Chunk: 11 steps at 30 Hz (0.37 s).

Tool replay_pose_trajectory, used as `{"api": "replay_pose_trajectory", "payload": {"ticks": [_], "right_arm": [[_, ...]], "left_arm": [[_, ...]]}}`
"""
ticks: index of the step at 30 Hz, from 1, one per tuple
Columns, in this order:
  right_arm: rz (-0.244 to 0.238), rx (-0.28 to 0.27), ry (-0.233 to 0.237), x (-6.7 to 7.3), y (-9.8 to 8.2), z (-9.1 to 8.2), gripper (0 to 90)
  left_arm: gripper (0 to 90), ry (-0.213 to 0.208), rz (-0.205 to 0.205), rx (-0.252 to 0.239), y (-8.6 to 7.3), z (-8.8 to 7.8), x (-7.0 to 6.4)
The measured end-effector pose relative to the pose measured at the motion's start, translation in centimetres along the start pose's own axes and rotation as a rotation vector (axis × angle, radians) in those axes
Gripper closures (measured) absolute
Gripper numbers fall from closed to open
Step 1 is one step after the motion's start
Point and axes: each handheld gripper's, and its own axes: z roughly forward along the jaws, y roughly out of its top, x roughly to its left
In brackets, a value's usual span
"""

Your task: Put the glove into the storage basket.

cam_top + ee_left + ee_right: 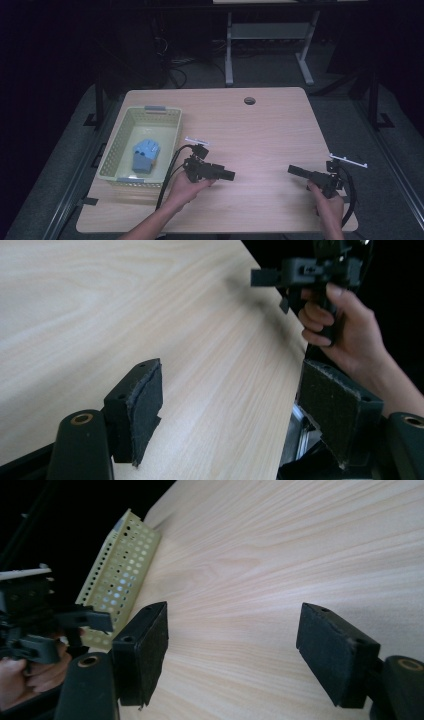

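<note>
A pale yellow perforated basket (pixel 129 150) stands at the table's left, with a folded blue cloth (pixel 145 155) lying inside it. My left gripper (pixel 231 175) is held just right of the basket, low over the table, jaws pointing right. In the left gripper view its jaws (pixel 235 405) stand wide apart over bare wood with nothing between them. My right gripper (pixel 291 169) is near the table's right front, pointing left toward the other one. Its jaws (pixel 240 650) are open and empty in the right gripper view, where the basket (pixel 120 570) sits beyond them at the left.
The light wooden table (pixel 260 135) has a round cable hole (pixel 249 100) near its far edge. A second desk's metal legs (pixel 229 50) stand behind on the dark floor. The right hand and its gripper (pixel 310 275) face the left gripper.
</note>
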Motion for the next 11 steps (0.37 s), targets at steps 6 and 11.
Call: {"api": "replay_pose_trajectory", "payload": {"ticks": [6,11], "right_arm": [[-0.017,-0.011,0.033,0.0,-1.1,-0.9,26.8],[-0.042,-0.011,0.049,0.4,-1.6,-1.1,25.9]], "left_arm": [[25.4,-0.036,-0.005,0.017,-1.2,0.8,0.0],[25.5,-0.058,0.002,0.017,-2.1,1.3,-0.3]]}}
